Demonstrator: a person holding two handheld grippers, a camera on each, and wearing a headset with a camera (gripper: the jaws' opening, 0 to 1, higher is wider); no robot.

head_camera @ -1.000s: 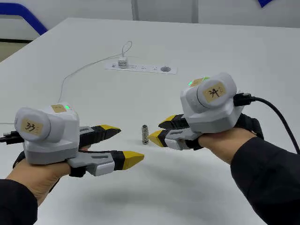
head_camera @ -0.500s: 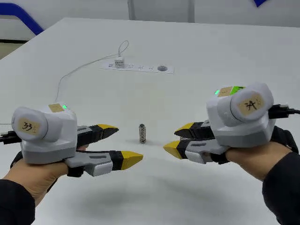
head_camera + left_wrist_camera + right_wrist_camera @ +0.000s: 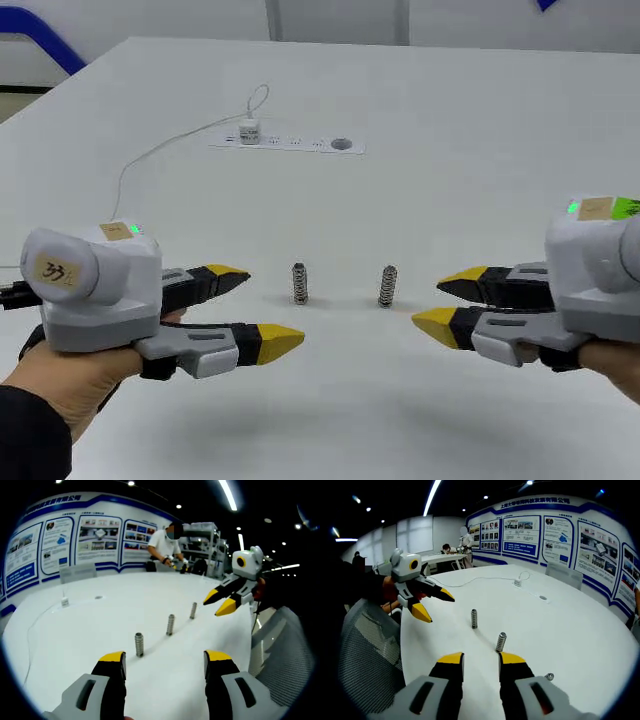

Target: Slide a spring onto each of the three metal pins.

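Now left tongs (image 3: pixel 275 307) and right tongs (image 3: pixel 427 302) gape, released, flanking two upright springs (image 3: pixel 299 284) on the worktop (image 3: pixel 470 140).

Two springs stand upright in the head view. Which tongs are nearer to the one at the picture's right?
Right. The right tongs sit open just beside that spring, tips toward it; the left tongs are farther off, past the other spring.

White table (image 3: pixel 480 110) carries 3 upright springs (image 3: pixel 170 624) and a power strip (image 3: pixel 290 143).
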